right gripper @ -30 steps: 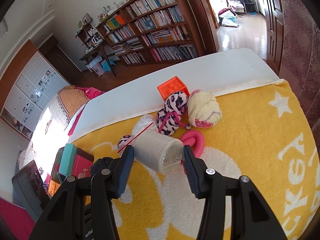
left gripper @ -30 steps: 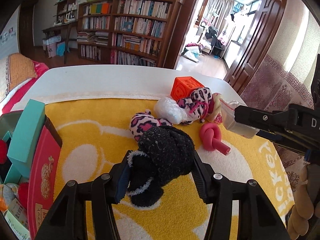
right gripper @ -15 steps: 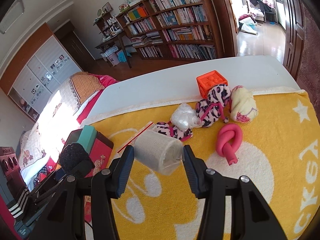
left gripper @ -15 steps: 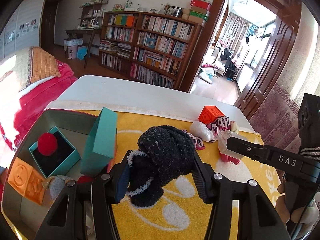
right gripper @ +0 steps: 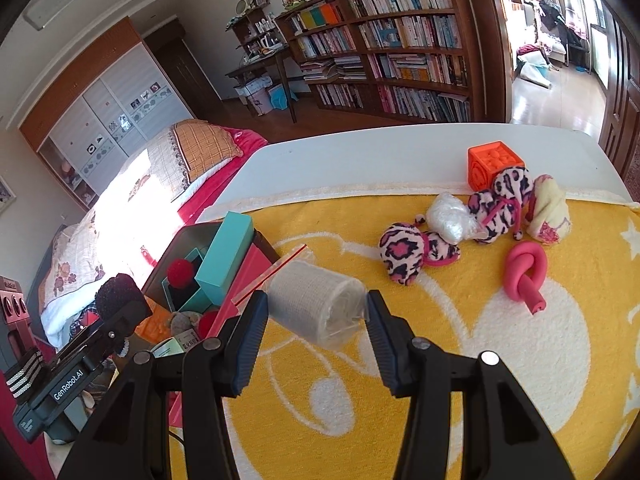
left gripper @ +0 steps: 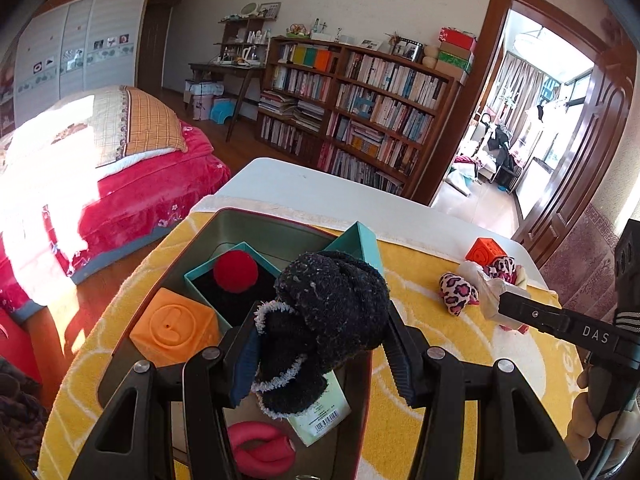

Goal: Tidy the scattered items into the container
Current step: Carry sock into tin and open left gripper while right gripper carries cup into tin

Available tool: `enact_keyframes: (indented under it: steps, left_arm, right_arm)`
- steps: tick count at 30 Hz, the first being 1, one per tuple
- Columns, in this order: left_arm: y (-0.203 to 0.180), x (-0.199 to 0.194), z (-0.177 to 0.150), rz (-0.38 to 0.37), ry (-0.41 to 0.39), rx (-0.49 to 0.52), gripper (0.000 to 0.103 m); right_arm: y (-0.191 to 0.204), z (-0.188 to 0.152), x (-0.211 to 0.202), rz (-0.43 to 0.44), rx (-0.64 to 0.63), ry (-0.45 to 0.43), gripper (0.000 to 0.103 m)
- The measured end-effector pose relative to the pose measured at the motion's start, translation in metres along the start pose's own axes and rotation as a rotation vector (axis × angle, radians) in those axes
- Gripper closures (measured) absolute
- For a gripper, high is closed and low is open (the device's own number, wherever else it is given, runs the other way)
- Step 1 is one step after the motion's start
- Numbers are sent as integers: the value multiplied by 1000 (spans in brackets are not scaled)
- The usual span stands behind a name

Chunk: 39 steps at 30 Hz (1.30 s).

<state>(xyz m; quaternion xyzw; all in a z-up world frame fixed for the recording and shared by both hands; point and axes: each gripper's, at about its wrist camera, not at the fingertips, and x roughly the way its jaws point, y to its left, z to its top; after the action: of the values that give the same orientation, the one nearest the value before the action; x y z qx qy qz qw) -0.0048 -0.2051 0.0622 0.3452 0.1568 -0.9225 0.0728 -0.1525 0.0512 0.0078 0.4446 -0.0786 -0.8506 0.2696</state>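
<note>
Only the left view shows inside the container (left gripper: 132,336), lower centre; the left gripper (left gripper: 320,354) clamps the black sock (left gripper: 320,320), now above it, seemingly. The right gripper (right gripper: 314,322) pinches the bagged roll (right gripper: 316,304).

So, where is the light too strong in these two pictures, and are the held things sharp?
Left wrist view: sunlight washes out the bed, and the balcony doorway is overexposed; the black sock looks sharp. Right wrist view: the same bed is washed out; the bagged roll is sharp; straight edges bend near the rim.
</note>
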Motion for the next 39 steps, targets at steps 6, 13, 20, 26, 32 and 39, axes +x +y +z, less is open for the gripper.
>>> enact_keyframes:
  steps: [6,13,20,26,32,39]
  left_arm:
    - [23,7,-12,1,50,-90,46]
    - [35,9,-21,-59,120,-184,45]
    - [45,10,-24,-90,132,-263,42]
    - [50,1,-24,-98,102,-278,42]
    - [55,-1,-29,-109,82,-290,42]
    - [55,-2,-35,-98,73,-263,42]
  right_arm:
    - [1,0,-1,2,5,-1,49]
    - [5,-1,0,12,-1,7,49]
    - [17,-4,-4,63,-33,-7,49]
    - [29,-8,-2,130,-47,-4,49]
    - [46,-13,4,190,-72,7,49]
    - [75,-8,5,254,-103,2,49]
